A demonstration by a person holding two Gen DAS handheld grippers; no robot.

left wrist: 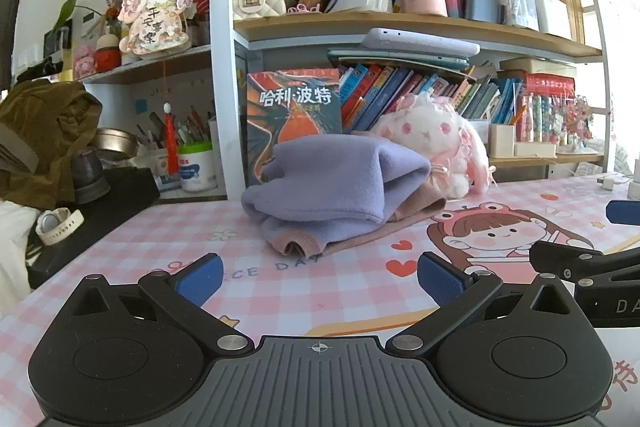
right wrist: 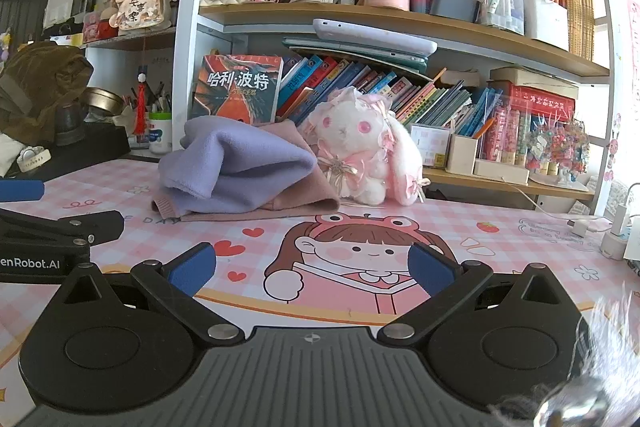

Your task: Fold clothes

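Note:
A lilac fleece garment (left wrist: 332, 187) lies bunched and partly folded on top of a flat pink garment (left wrist: 404, 219) at the back of the pink checked desk mat (left wrist: 132, 263). The same pile, the lilac garment (right wrist: 240, 171) over the pink garment (right wrist: 296, 205), sits left of centre in the right wrist view. My left gripper (left wrist: 320, 281) is open, its blue pads wide apart with nothing between them, a short way in front of the pile. My right gripper (right wrist: 314, 271) is open and empty too, over the cartoon girl print, right of the pile.
A white plush rabbit (right wrist: 360, 155) sits against the pile's right side. Bookshelves (left wrist: 400, 27) stand close behind. A black box (left wrist: 96, 223) with a white watch and an olive jacket (left wrist: 44, 131) crowd the left. Chargers and cables (right wrist: 612, 231) lie at the right edge.

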